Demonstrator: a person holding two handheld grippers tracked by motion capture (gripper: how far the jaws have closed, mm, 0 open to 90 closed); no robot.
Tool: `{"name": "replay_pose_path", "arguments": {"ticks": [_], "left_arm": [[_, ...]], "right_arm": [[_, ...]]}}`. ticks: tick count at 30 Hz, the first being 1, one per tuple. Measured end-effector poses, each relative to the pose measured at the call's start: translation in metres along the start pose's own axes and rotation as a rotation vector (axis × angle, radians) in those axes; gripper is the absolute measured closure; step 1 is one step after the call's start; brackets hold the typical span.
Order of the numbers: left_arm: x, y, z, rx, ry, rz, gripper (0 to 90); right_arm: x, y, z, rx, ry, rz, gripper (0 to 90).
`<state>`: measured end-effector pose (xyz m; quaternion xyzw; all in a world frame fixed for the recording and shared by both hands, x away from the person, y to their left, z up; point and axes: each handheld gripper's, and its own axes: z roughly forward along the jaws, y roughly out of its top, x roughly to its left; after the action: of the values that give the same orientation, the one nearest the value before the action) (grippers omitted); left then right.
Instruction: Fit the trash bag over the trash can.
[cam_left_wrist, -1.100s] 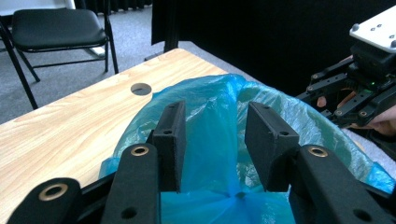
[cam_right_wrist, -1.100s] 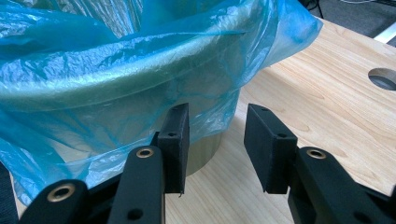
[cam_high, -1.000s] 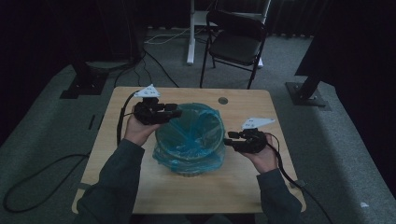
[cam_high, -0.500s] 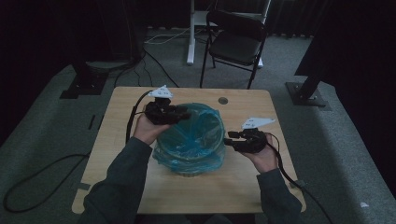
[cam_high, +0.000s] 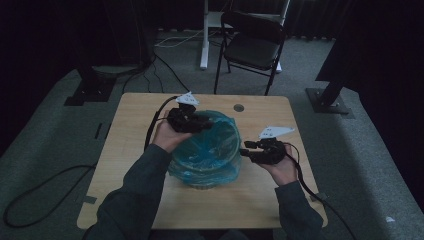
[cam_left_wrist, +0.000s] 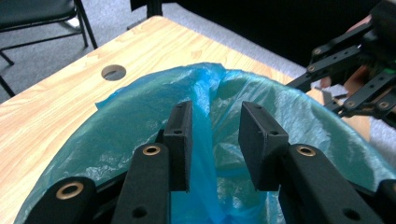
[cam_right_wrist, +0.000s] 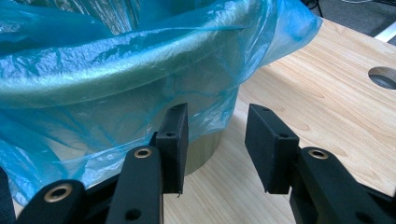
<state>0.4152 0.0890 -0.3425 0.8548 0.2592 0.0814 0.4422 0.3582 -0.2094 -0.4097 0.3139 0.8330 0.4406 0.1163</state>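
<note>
Blue bag (cam_high: 207, 150) fold between left gripper's (cam_left_wrist: 215, 135) closing jaws, seemingly unpinched; right gripper (cam_right_wrist: 217, 140) open.

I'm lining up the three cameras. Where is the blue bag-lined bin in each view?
High view: blue bag at table centre, between the grippers.
Left gripper view: its rim arcs behind the jaws.
Right gripper view: upper left, overhanging.
Shared landmark: the table's round hole.
</note>
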Motion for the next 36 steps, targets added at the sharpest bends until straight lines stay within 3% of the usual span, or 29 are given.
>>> {"name": "replay_pose_path", "arguments": {"ticks": [11,21,30,36], "left_arm": [[-0.005,0.009,0.012,0.089,0.035,0.043,64.3],[-0.006,0.010,0.022,0.138,0.061,0.060,63.4],[-0.017,0.011,0.021,0.140,0.024,0.117,62.6],[-0.023,0.013,0.016,0.122,0.039,0.140,61.8]], "right_arm": [[0.000,0.000,0.000,-0.002,-0.001,-0.001,58.4],[0.000,-0.001,0.000,-0.001,-0.002,-0.001,57.7],[0.000,-0.001,0.000,-0.001,0.000,-0.001,57.5],[0.000,-0.001,0.001,0.001,-0.001,-0.004,57.2]]}}
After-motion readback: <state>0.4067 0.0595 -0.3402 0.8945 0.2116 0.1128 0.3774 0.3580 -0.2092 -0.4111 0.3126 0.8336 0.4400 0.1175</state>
